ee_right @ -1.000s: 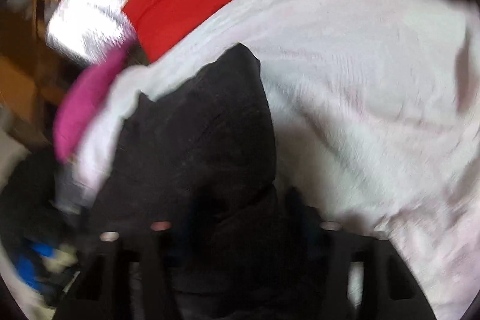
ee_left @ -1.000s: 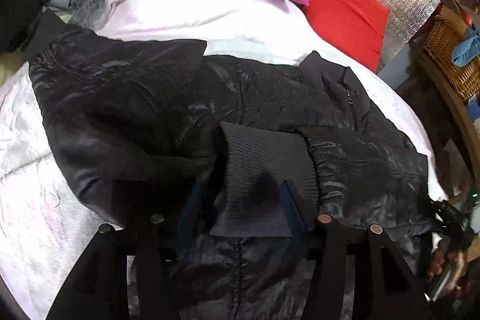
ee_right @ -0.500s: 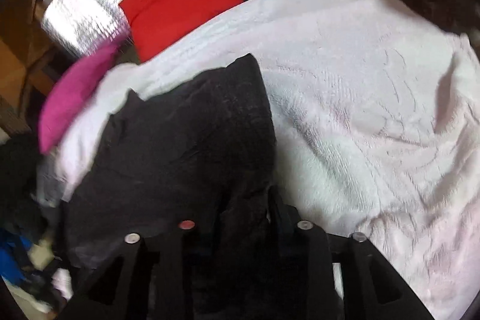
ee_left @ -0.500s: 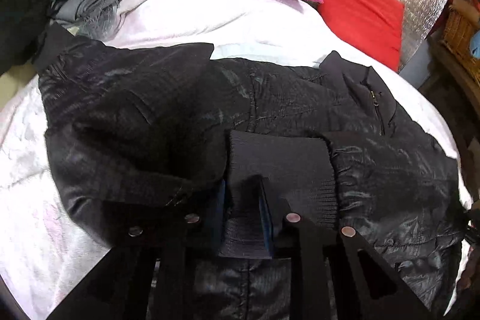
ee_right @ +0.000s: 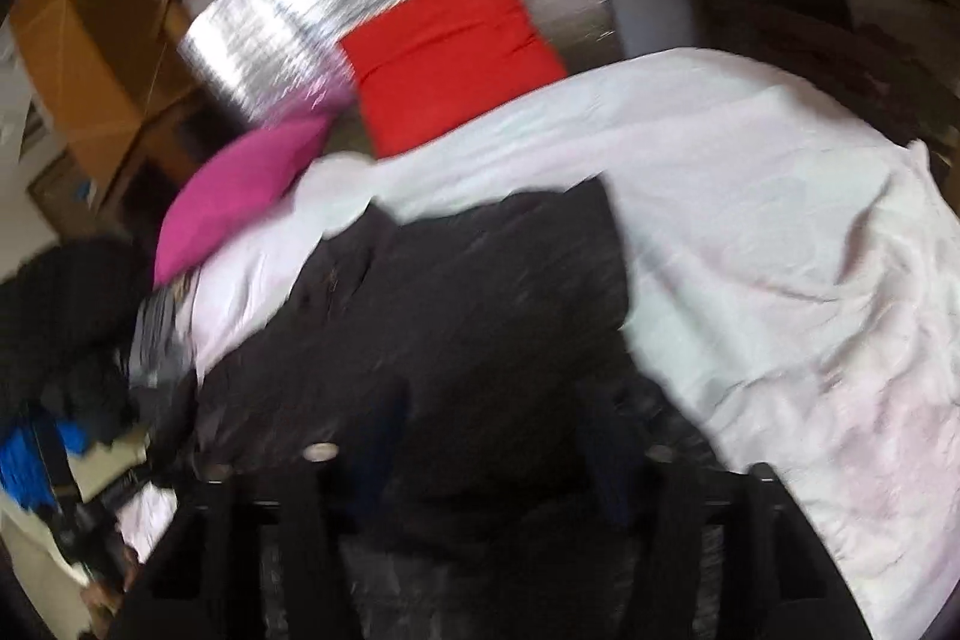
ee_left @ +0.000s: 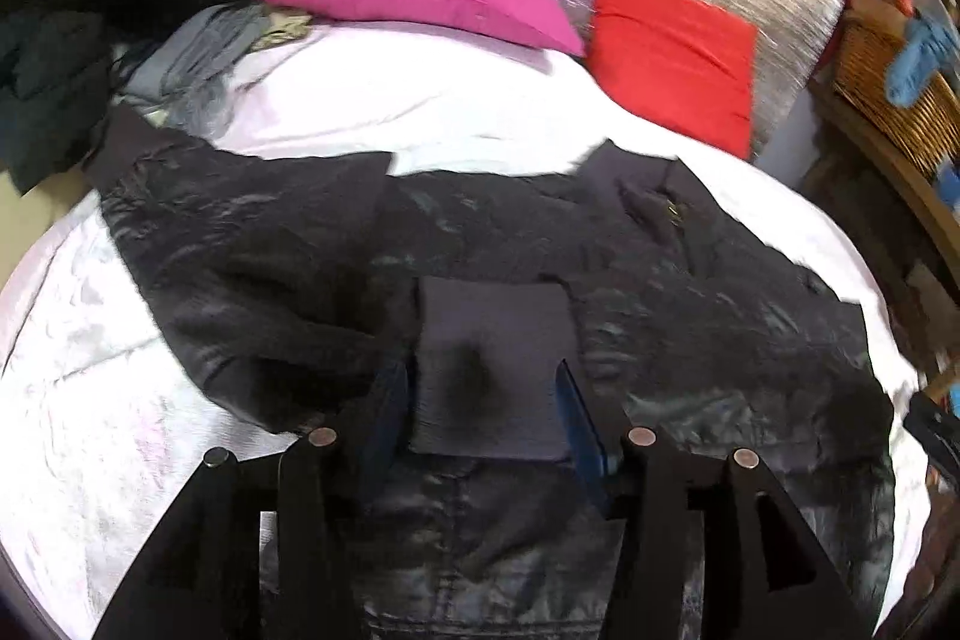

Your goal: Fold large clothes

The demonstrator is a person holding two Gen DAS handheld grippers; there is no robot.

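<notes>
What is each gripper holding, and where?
Left gripper, jaws just opened, straddles the knit cuff, gripping nothing. Right gripper, jaws closing over the jacket: too blurred to tell.

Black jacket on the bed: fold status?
Done: the black jacket lies spread on the white bedcover, one sleeve folded across it, its ribbed cuff on the front.
In hand: nothing gripped. The left gripper has just been opening, with the cuff lying between its jaws; the right gripper is blurred over the jacket.
Left: the remaining folds; the body is not yet folded.

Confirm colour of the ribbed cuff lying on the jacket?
Dark charcoal grey, matte ribbed cuff, duller than the shiny black jacket; clearest in the left wrist view.
</notes>
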